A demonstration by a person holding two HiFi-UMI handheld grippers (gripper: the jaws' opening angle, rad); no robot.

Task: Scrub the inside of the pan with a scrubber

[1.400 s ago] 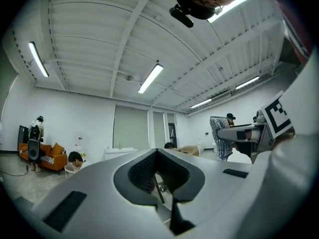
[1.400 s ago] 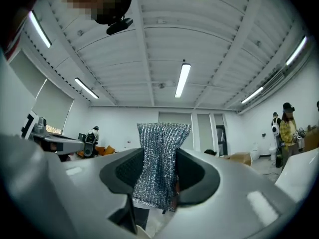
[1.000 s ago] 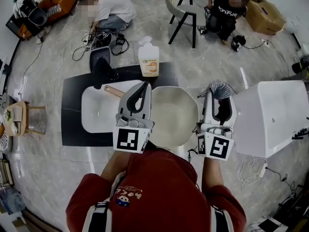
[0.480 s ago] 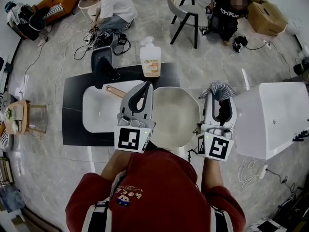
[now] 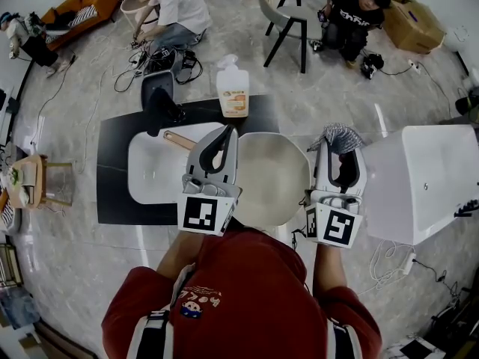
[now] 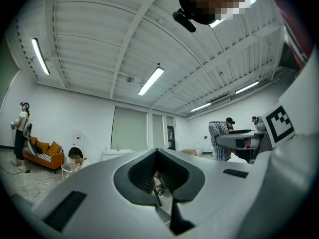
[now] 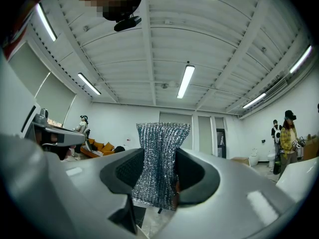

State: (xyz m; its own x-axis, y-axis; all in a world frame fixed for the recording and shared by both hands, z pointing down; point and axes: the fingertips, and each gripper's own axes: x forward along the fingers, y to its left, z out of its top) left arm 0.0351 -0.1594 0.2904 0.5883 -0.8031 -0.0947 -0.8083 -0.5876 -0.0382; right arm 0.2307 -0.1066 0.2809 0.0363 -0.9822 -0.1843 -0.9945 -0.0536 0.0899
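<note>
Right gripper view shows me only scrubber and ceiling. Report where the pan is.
Observer: The pan lies just left of the right gripper; the scrubber is beside it, not inside.
Operator: Now the left gripper.
Observer: The left gripper is at the pan's left rim, fingers together, above the handle.
Operator: Name what's left of the pan.
Observer: A white sink; the handle reaches over it.

Pan (image 5: 271,178): handle part-hidden inside left gripper (image 5: 226,130); near rim behind person's red top (image 5: 247,290). Scrubber (image 5: 338,134): lower part hidden by right gripper (image 5: 340,152).
</note>
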